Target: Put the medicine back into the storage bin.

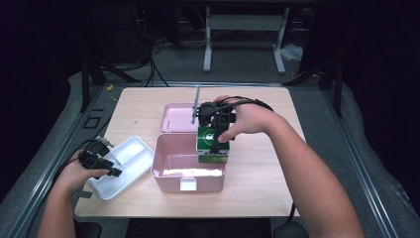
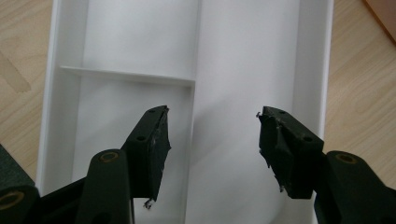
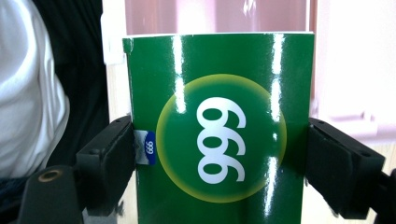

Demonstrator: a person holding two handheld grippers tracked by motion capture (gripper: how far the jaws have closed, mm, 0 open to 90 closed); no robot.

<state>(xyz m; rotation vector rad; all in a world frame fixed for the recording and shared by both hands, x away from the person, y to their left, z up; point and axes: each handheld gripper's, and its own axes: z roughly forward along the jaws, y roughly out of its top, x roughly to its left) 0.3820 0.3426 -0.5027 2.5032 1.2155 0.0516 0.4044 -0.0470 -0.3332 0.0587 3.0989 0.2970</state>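
A green box with a yellow-ringed disc and white numerals on its face is held over the right end of the open pink case, its lower part at the case's rim; whether it touches the case cannot be told. In the right gripper view the green box is pinched on its two narrow sides between the jaws of the right gripper, which press flat against it. In the high view the right gripper is seen gripped in the right hand above the case. The pink lid lies flat on the wooden table just behind the case. To the left, a white divided tray sits near the table's edge, beside the case. The left gripper is held over this tray, and in the left gripper view its jaws are spread apart with nothing between them, the tray's compartments being seen beneath the left gripper.
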